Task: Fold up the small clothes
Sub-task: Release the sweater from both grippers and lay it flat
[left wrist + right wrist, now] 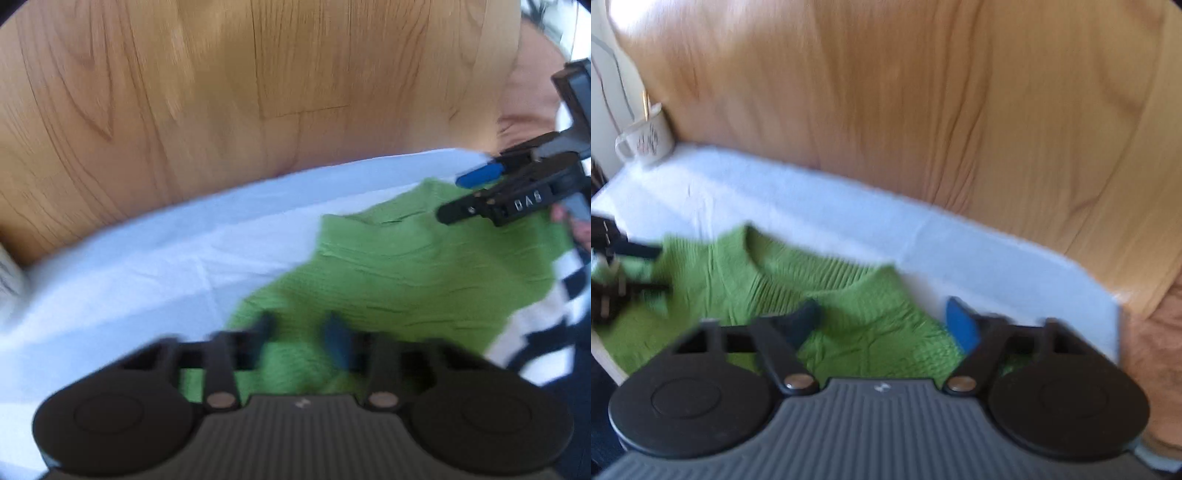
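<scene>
Left hand-held gripper (pixel 300 332) and right hand-held gripper (pixel 882 321), at two o'clock from it, both released, straddling green ribbed knit sweater (pixel 406 266) on white-covered tabletop (pixel 147 258).

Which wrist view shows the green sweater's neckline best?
The right wrist view: the green sweater lies on the white sheet with its ribbed neckline curving clearly between the shoulders. The left wrist view shows only blurred green knit, with no collar recognisable.
</scene>
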The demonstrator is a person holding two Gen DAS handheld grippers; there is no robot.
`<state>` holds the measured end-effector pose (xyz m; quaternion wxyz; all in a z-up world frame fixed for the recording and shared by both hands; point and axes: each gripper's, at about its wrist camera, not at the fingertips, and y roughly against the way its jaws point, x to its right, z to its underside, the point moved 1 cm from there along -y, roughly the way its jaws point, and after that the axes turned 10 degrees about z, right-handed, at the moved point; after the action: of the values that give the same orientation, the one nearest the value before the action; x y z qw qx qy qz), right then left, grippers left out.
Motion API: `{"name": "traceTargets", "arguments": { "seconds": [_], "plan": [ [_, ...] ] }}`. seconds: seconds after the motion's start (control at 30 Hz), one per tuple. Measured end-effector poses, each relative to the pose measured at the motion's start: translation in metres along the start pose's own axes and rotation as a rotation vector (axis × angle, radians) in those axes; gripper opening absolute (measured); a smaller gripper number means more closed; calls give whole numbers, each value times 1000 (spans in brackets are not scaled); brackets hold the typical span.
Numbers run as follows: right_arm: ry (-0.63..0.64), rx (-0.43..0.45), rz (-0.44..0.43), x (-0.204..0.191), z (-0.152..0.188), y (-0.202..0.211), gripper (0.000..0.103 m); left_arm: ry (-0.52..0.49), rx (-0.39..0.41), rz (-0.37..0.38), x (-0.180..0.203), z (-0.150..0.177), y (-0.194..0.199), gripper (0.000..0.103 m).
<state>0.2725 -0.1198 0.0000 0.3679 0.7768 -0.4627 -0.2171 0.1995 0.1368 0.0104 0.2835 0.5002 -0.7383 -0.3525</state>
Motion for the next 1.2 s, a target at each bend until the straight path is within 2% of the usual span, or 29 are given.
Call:
{"name": "traceTargets", "arguments": {
  "seconds": [0.07, 0.17, 0.23, 0.27, 0.3, 0.37, 0.4, 0.43, 0.57, 0.67, 0.7, 0.77, 0.8, 0.9, 0.97, 1.03, 1.13, 1.17, 1.2],
  "plan": [
    [0, 56, -8, -6, 0, 10, 16, 53, -10, -1, -8, -10, 0, 9],
    [-56, 204, 27, -6, -10, 26, 16, 80, 50, -116, -13, -24, -1, 9],
    [-166, 320, 59, 1, -18, 34, 16, 116, 134, -197, -14, -37, 2, 9],
    [-209, 329, 81, 4, -22, 30, 19, 128, 186, -262, -14, -43, 3, 9],
    [-218, 311, 112, 2, -25, 23, 30, 149, 224, -314, -14, -46, 1, 11],
    [-150, 222, 184, -8, -26, 7, 44, 223, 213, -382, -18, -51, -6, 13],
    [-111, 203, 220, -12, -23, 7, 44, 250, 198, -401, -20, -50, -6, 13],
    [-104, 208, 226, -12, -17, 14, 44, 263, 197, -388, -22, -46, -2, 13],
    [-258, 240, 85, 18, 24, 70, 44, 262, 214, -337, -21, -12, 36, 15],
    [-408, 228, 15, 48, 80, 123, 44, 218, 198, -272, -14, 30, 72, 29],
    [-461, 219, -13, 57, 97, 138, 44, 207, 191, -245, -10, 46, 85, 35],
    [-568, 197, -44, 71, 133, 163, 46, 215, 165, -175, -6, 78, 108, 39],
    [-635, 188, -59, 78, 151, 170, 46, 234, 144, -129, -3, 96, 116, 43],
    [-871, 164, -100, 98, 188, 188, 48, 295, 98, -12, 10, 137, 137, 48],
    [-1003, 145, -53, 107, 207, 186, 50, 319, 102, -7, 20, 158, 149, 52],
    [-1136, 147, 101, 119, 221, 188, 50, 317, 113, -26, 32, 171, 158, 55],
    [-1287, 295, 309, 142, 241, 208, 50, 304, 132, -37, 47, 186, 169, 59],
    [-1321, 316, 347, 152, 246, 211, 51, 299, 134, -42, 52, 189, 173, 62],
    [-1368, 315, 347, 162, 252, 211, 47, 296, 130, -49, 56, 191, 177, 63]
  ]
}}
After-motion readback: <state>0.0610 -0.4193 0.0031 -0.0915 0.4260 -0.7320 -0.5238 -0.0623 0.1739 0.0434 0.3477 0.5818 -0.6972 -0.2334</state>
